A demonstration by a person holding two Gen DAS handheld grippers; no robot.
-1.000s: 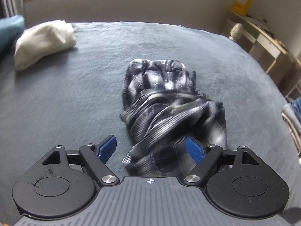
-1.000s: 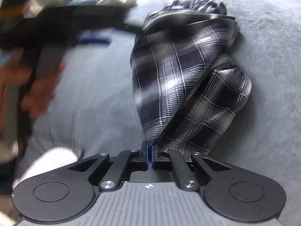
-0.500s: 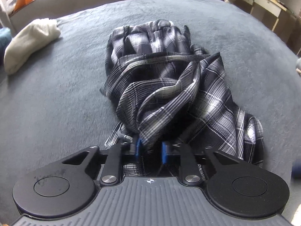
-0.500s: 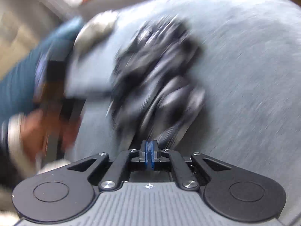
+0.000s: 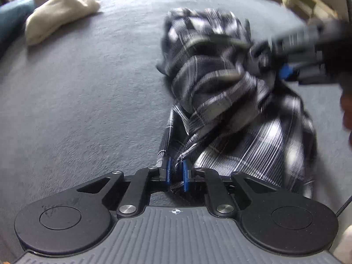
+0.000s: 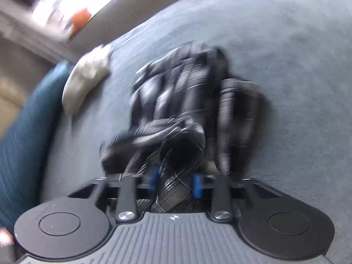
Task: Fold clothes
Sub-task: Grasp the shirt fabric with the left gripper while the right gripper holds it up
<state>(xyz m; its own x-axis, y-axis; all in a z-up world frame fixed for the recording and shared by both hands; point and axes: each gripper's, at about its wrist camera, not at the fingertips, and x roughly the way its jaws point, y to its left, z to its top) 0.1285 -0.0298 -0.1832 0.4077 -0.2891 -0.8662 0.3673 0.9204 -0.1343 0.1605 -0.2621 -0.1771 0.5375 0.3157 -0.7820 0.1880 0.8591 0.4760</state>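
Two black two-finger grippers were engaged with the crumpled black-and-white plaid shirt (image 5: 220, 92) on the grey blanket (image 5: 88, 88): the left gripper (image 5: 175, 172) clamped onto its hem, the right gripper (image 6: 175, 181) just opening around a fold.

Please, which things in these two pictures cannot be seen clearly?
- Right wrist view: motion blur smears the plaid shirt; whether the right tongs, whose jaws have just been opening, press it is unclear.
- Left wrist view: the shelf is blurred and cut off by the edge.
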